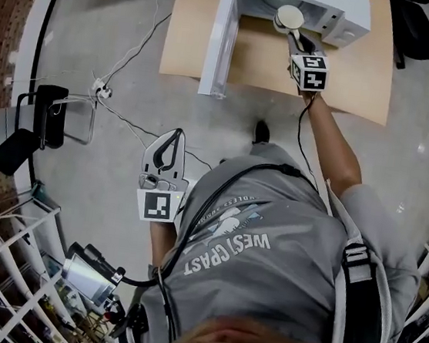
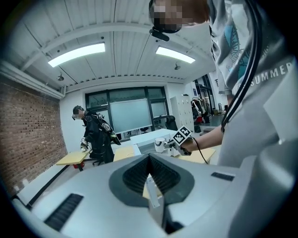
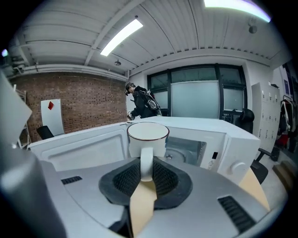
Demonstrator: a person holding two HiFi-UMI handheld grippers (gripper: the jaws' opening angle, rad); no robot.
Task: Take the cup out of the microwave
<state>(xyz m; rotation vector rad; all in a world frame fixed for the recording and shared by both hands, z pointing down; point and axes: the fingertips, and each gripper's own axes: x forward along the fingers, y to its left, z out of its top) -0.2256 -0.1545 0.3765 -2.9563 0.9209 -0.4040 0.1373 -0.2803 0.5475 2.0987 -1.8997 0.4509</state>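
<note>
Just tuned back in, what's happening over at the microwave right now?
The person's right gripper is clamped on the handle of the white cup and holds it upright just in front of the microwave cavity. The microwave door is swung open, and the oven sits on a wooden table. The left gripper hangs back near the person's body, jaws together and empty.

Wooden table, black office chair, floor cables, brick wall
</note>
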